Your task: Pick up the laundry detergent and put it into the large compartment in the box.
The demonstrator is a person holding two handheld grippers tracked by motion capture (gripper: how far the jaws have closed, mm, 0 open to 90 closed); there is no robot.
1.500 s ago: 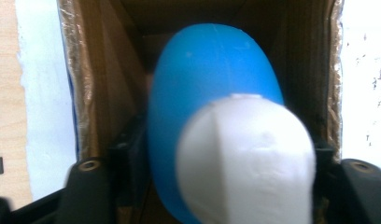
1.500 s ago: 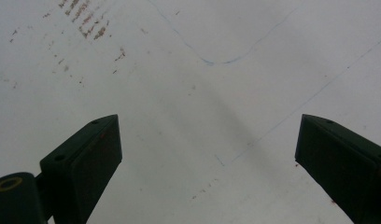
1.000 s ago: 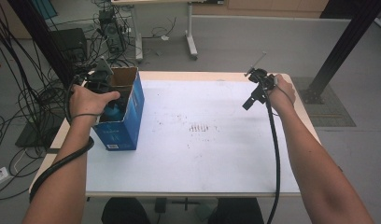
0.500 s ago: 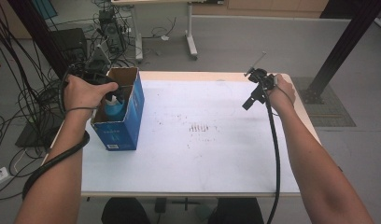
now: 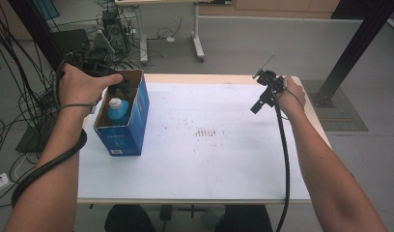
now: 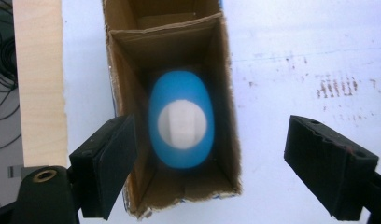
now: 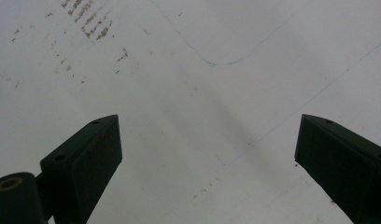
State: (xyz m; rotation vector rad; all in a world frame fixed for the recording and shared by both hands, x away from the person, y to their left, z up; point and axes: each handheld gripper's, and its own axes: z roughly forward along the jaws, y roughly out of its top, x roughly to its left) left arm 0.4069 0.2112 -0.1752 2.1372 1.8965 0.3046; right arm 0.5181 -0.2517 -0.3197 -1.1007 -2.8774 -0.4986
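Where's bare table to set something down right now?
The white table is bare between the blue box and the right hand-held gripper, down to the near edge. Crowded only at the far-left corner, where the left hand-held gripper hangs over the box.

My left gripper (image 5: pixel 119 87) is a black block with a thick black cable looping down the lower left of the high view. In its own view the two jaws are chunky black wedges with flat matte pads (image 6: pixel 115 161); a brass-ringed screw hole sits at the bottom left corner. My right gripper (image 5: pixel 264 94) is black too, with a thin rod poking up and a slim black cable trailing to the bottom edge. Both my forearms are bare, no sleeves.
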